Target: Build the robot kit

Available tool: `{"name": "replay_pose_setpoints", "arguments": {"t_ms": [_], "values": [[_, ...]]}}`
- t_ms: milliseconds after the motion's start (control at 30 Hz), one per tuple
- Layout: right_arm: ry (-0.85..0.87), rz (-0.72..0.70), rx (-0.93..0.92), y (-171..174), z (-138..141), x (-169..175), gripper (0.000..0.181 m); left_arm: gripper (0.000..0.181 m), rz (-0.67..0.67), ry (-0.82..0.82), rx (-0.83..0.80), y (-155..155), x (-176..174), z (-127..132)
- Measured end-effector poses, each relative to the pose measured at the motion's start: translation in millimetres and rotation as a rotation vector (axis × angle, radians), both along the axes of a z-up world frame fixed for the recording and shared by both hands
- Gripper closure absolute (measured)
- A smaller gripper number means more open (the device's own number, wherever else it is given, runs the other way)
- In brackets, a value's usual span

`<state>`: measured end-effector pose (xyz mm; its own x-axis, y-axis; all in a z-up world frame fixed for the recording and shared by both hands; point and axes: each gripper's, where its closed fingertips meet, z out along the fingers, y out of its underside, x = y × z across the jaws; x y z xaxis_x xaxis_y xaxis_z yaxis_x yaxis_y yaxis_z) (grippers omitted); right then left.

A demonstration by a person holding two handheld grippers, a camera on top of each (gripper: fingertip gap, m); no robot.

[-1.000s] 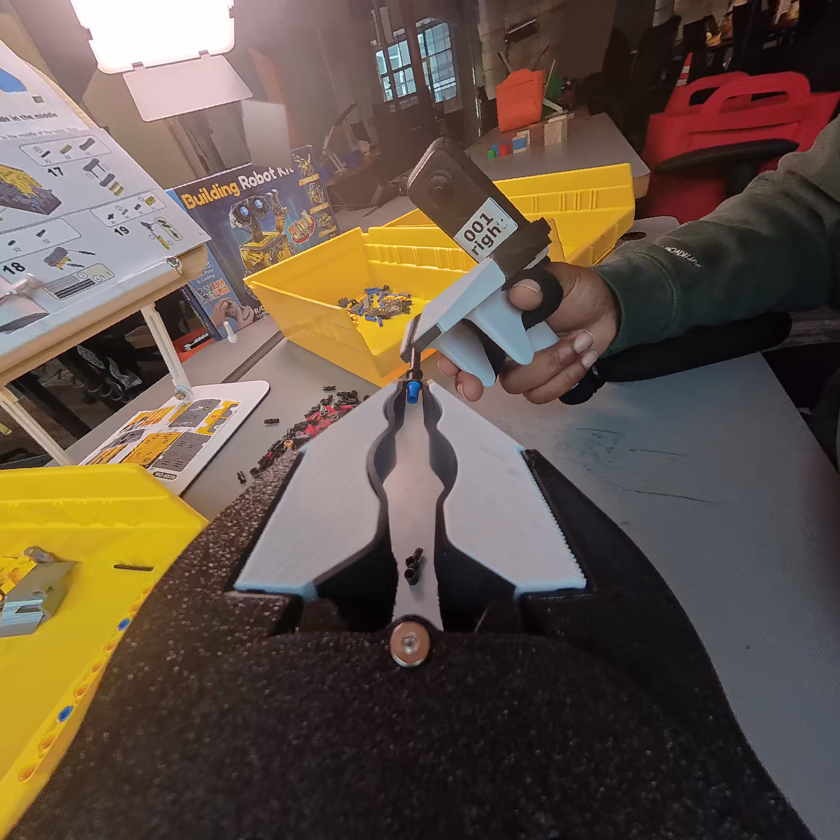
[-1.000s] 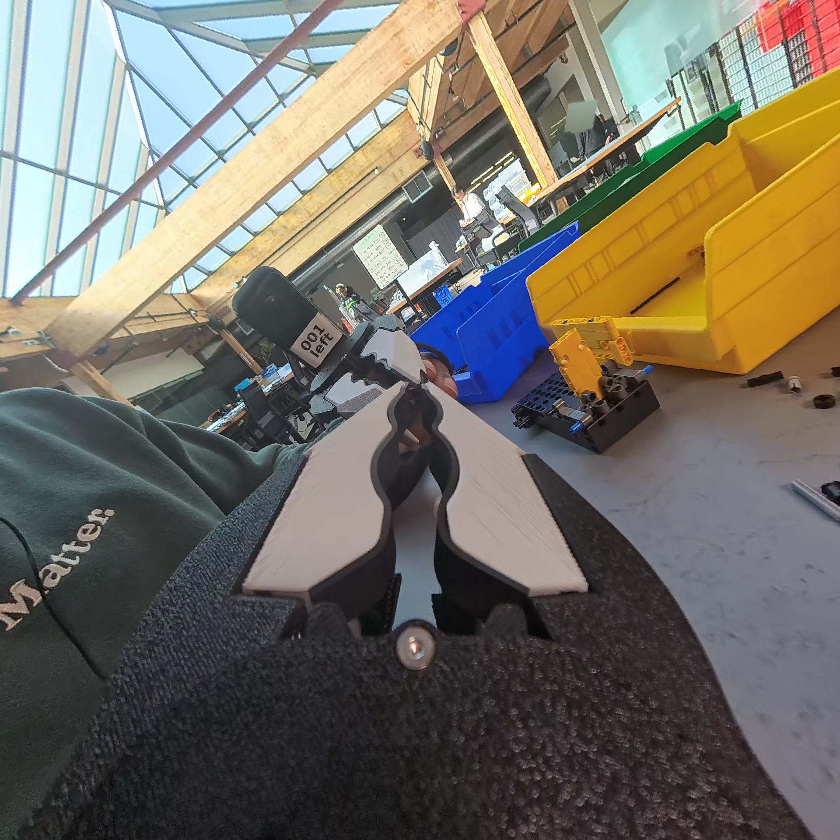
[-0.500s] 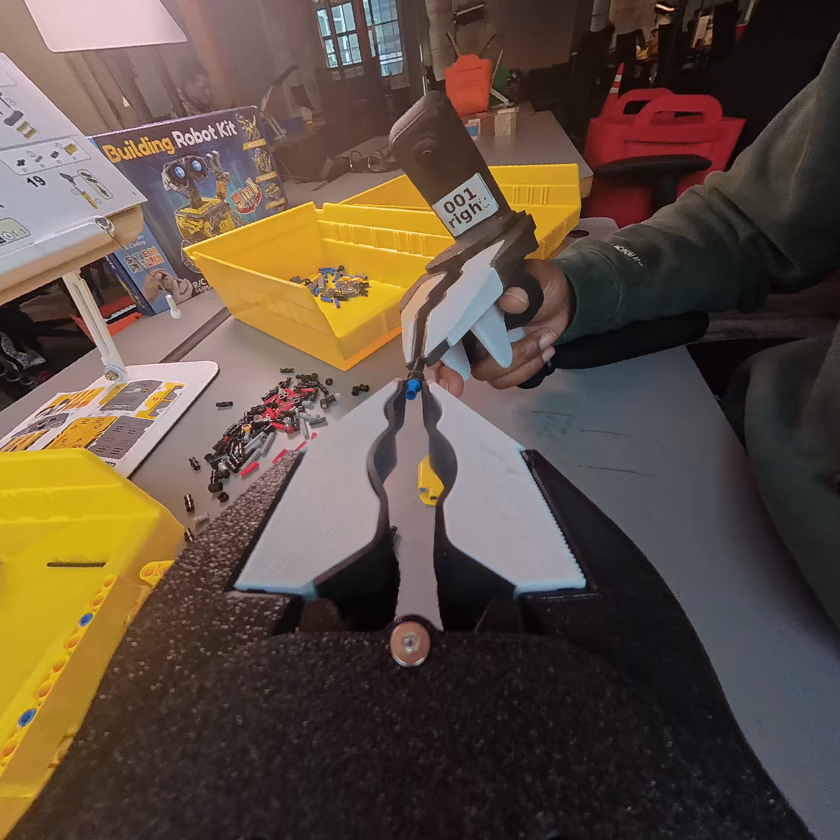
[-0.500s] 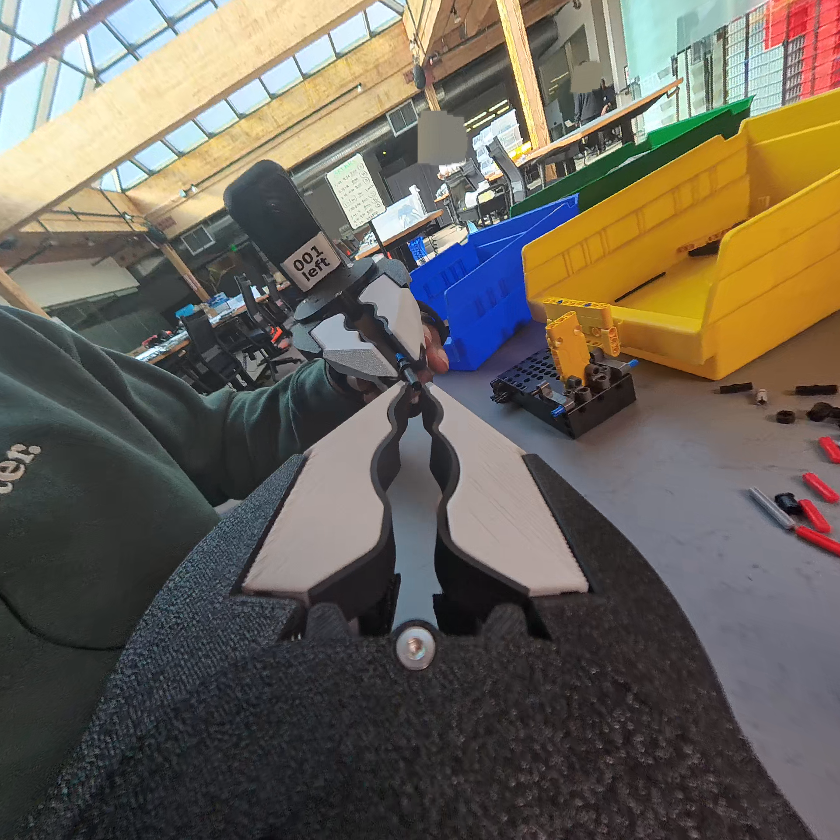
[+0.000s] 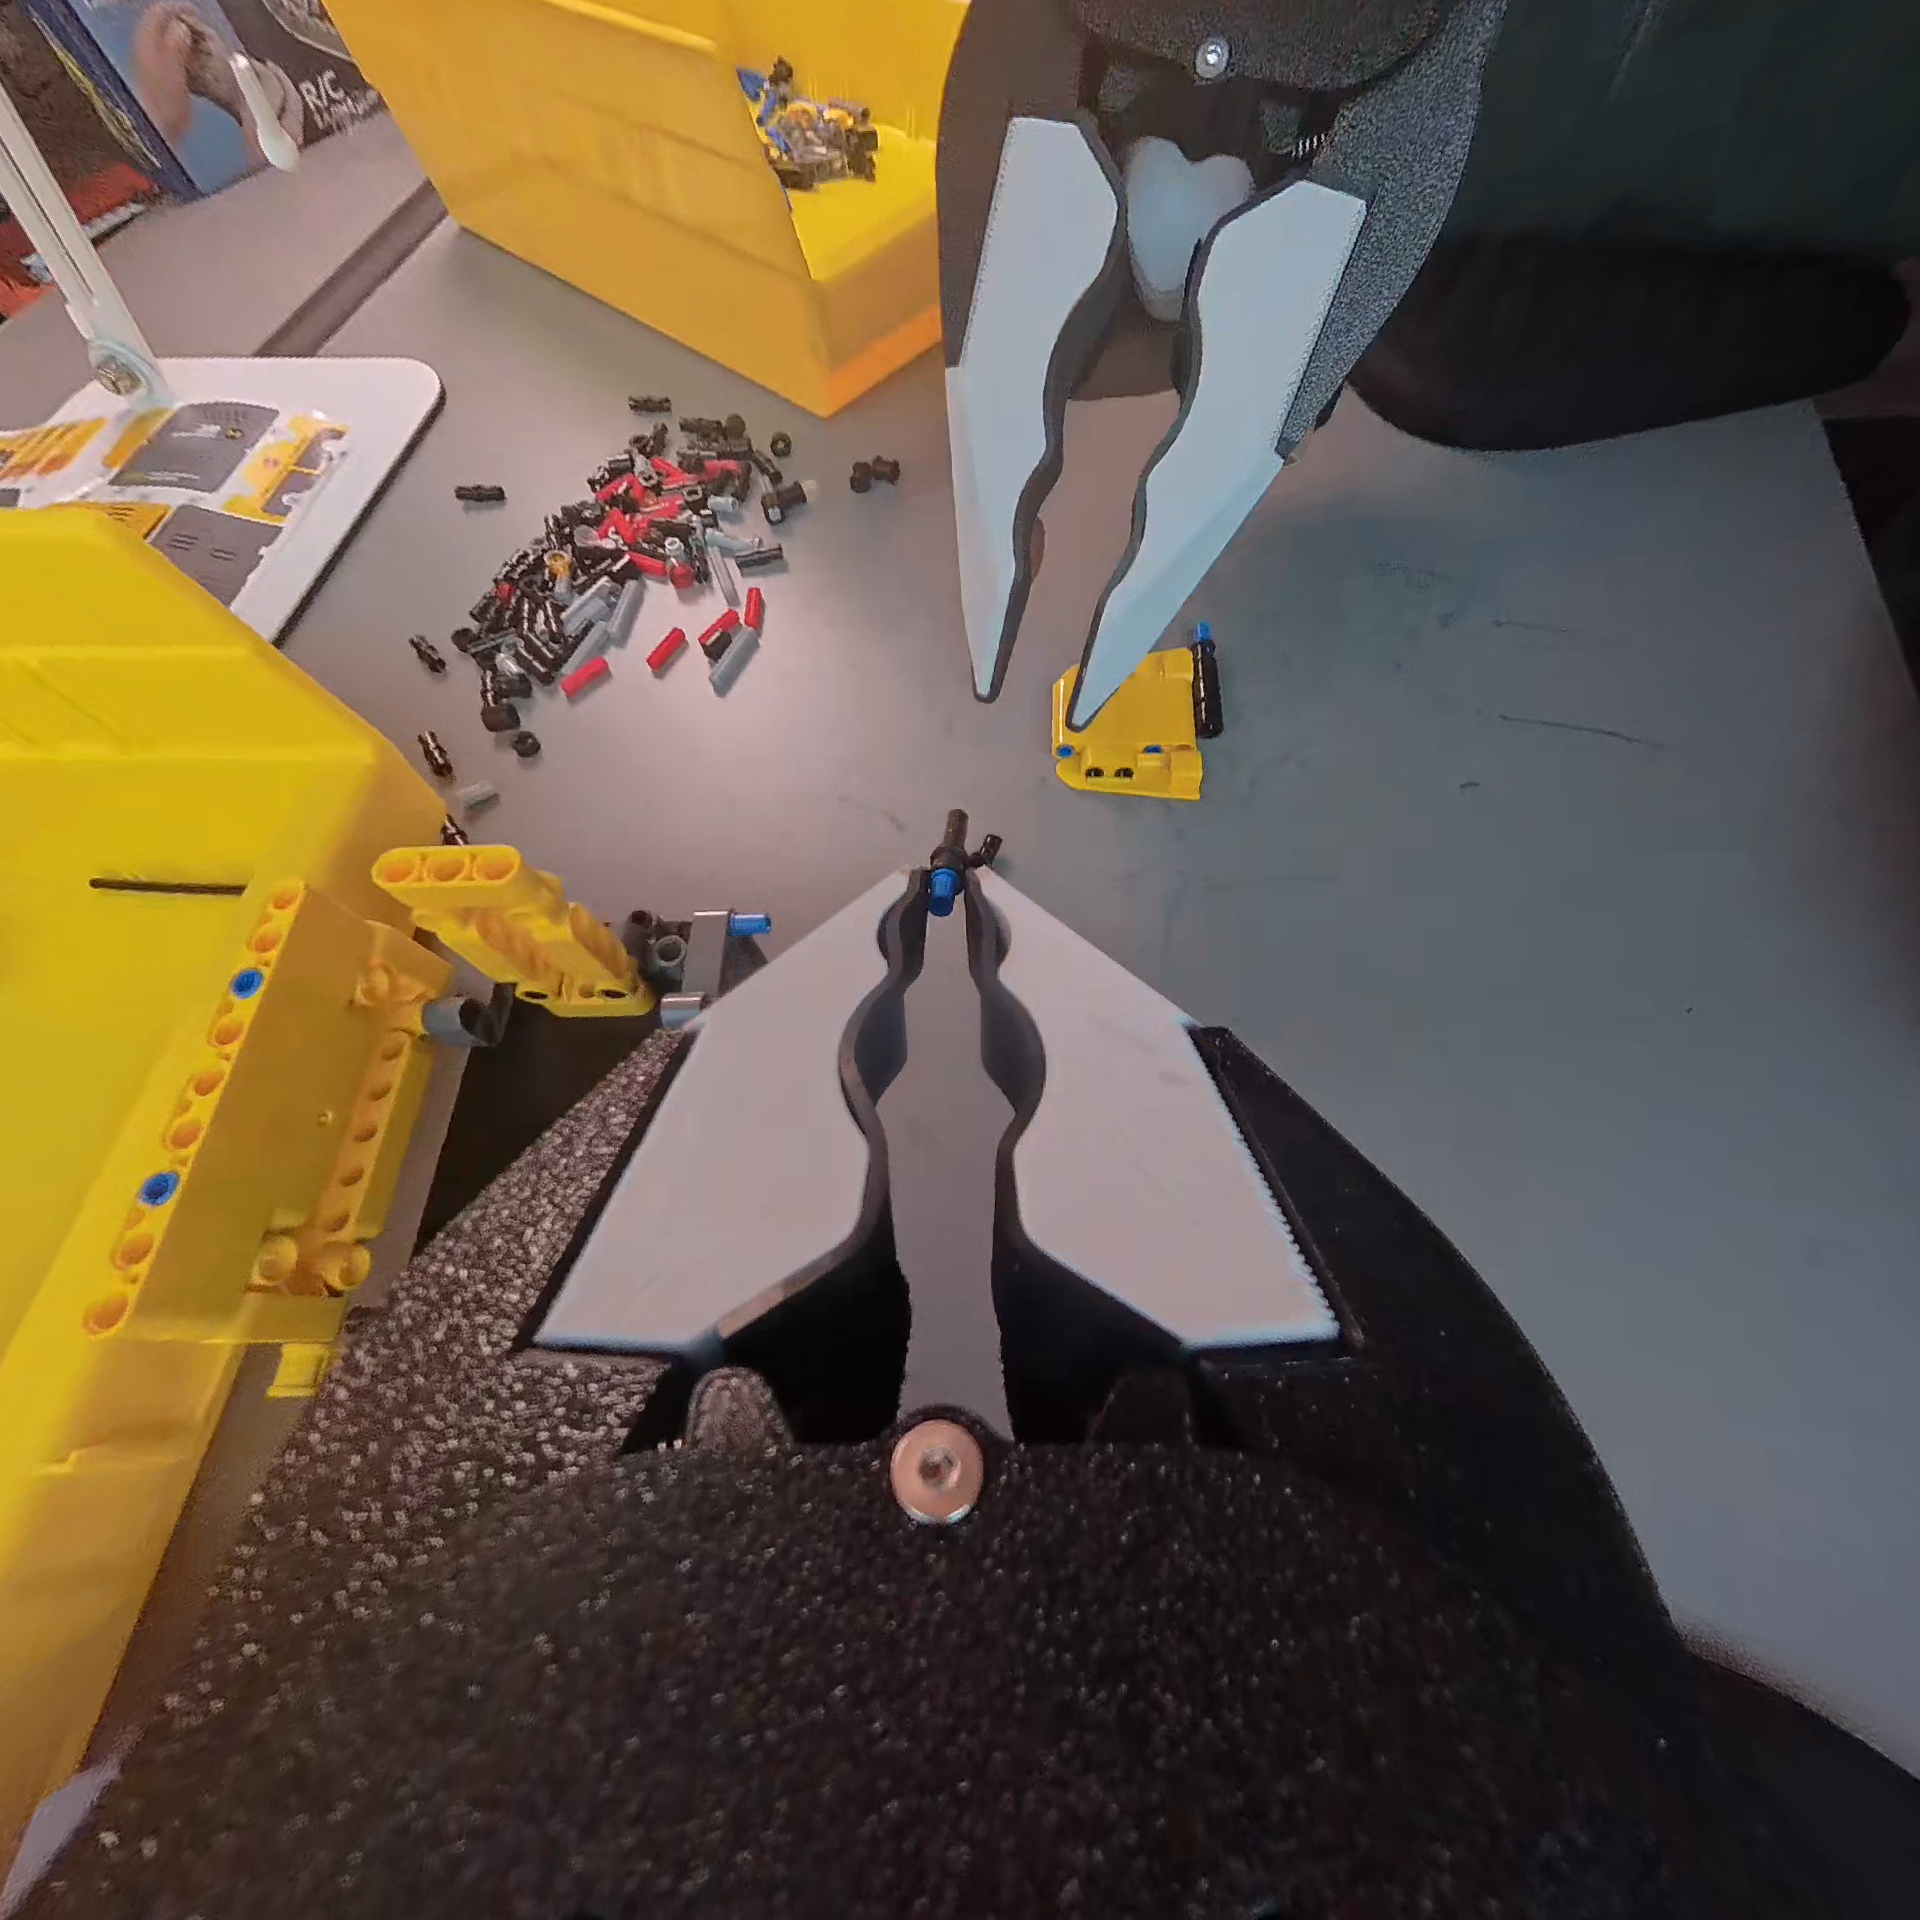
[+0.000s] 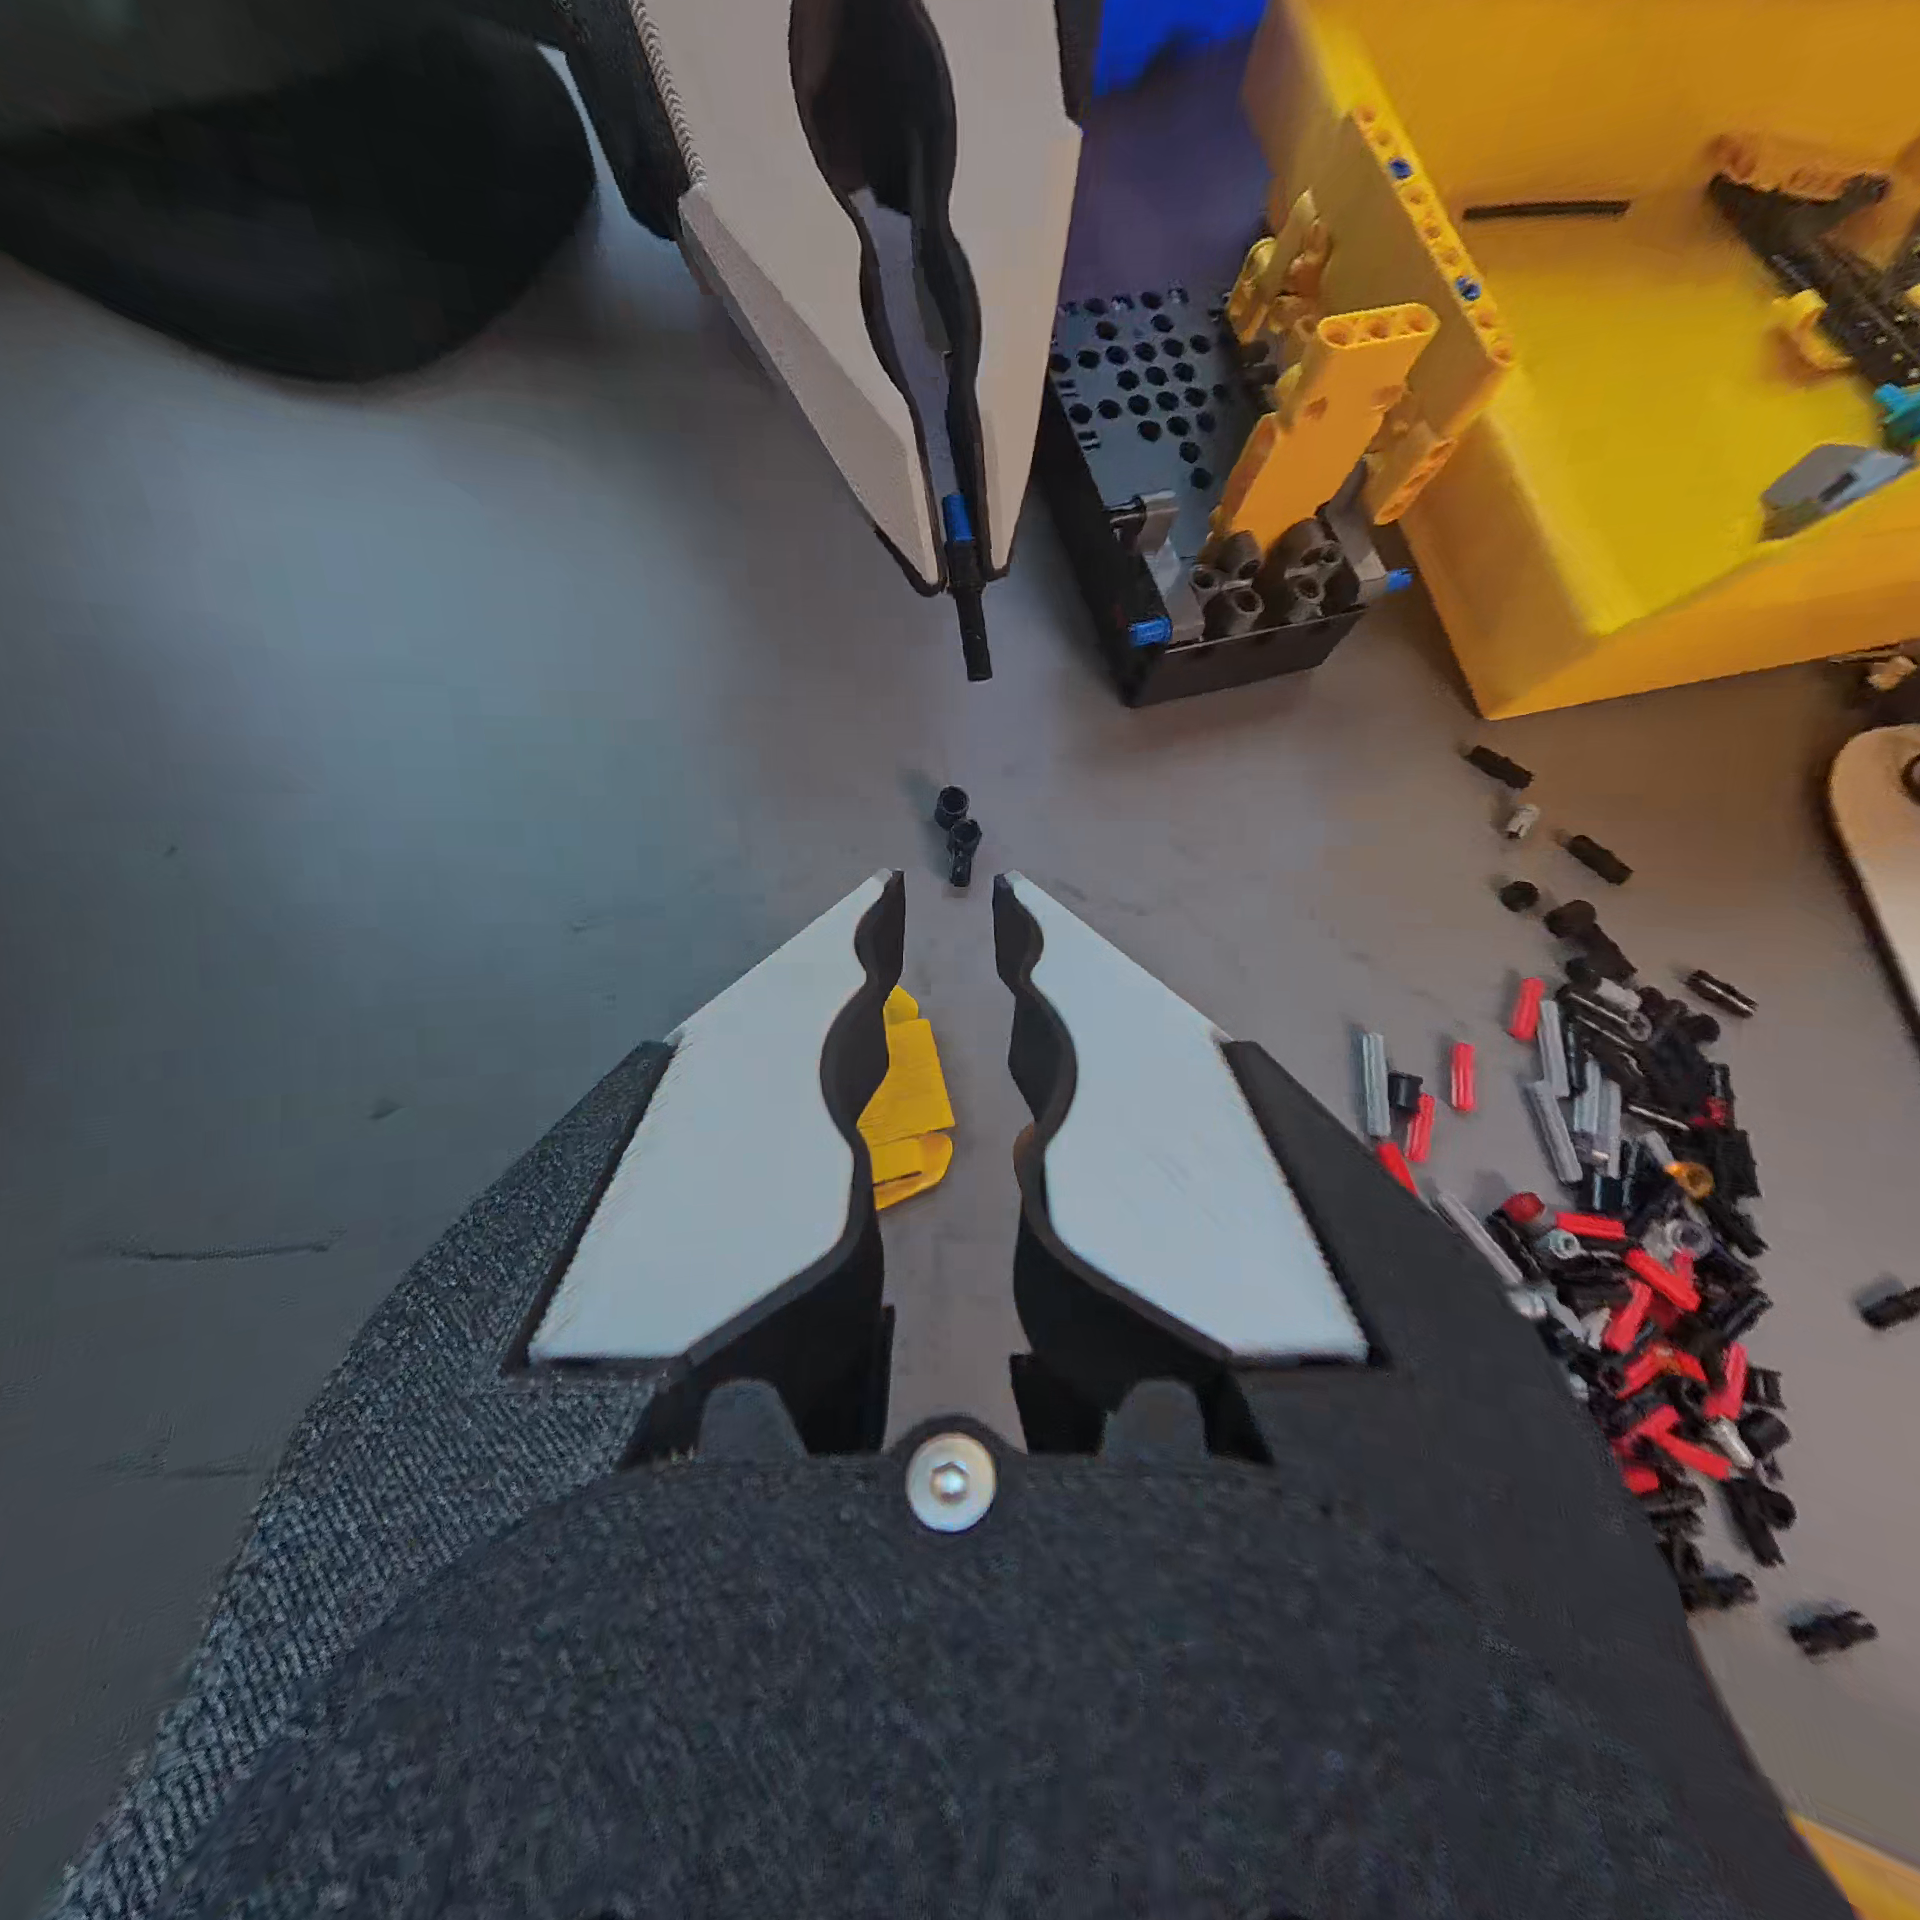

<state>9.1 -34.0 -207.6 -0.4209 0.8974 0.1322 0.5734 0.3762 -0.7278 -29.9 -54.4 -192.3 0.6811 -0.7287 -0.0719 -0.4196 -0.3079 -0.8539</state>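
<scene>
My left gripper [image 5: 943, 896] is shut on a small black pin with a blue end [image 5: 943, 883] and holds it just above the grey table [image 5: 1507, 883]. In the right wrist view the left gripper [image 6: 961, 569] comes in from the top with the pin [image 6: 968, 613] sticking out of its tips. My right gripper [image 6: 948, 881] is open and empty, low over a yellow angled piece [image 6: 906, 1101]. A small black connector [image 6: 958, 831] lies just beyond its tips. In the left wrist view the right gripper [image 5: 1029, 707] points down at the yellow piece [image 5: 1132, 738].
A pile of small red, black and grey pins [image 5: 623, 582] lies on the table, also in the right wrist view [image 6: 1642, 1247]. A black base with yellow beams [image 6: 1216, 488] stands against a yellow bin [image 6: 1662, 468]. Another yellow bin [image 5: 644, 156] and a white stand base [image 5: 343, 416] sit behind. My right tips are roughly 4 centimeters from the small black connector [image 6: 958, 831]. The yellow angled piece [image 6: 906, 1101] sits 5 centimeters or so from the ends of my right fingers.
Both grippers have tipped down from facing each other in the air to pointing at the table. The right gripper has opened and drawn away from the left gripper's pin.
</scene>
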Motion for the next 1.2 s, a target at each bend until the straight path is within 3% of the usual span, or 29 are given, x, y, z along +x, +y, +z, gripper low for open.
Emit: {"name": "replay_pose_setpoints", "arguments": {"t_ms": [233,400,767,900,1067,1200], "values": [[-0.188,0.02,0.026,-0.1,-32.1,-17.9,0.166,0.176,-0.006,0.034,-0.031,-1.1,2.8,-10.6],[-0.203,0.018,0.036,-0.3,-33.3,-17.5,0.177,0.176,-0.025,0.041,-0.045,-2.9,8.0,-13.1],[-0.259,0.279,0.024,-67.2,-31.6,30.0,0.177,0.176,-0.092,0.039,-0.072,-12.3,25.1,-15.0],[-0.299,0.345,0.06,-76.3,-33.9,49.0,0.177,0.176,-0.12,0.017,-0.079,-15.8,32.0,-13.5],[-0.294,0.31,0.081,-68.2,-34.0,51.8,0.176,0.176,-0.214,-0.043,-0.09,-28.3,54.5,-6.7],[-0.26,0.259,0.056,-64.7,-33.6,51.7,0.17,0.176,-0.27,-0.011,-0.126,-37.9,66.8,-15.4]]}}
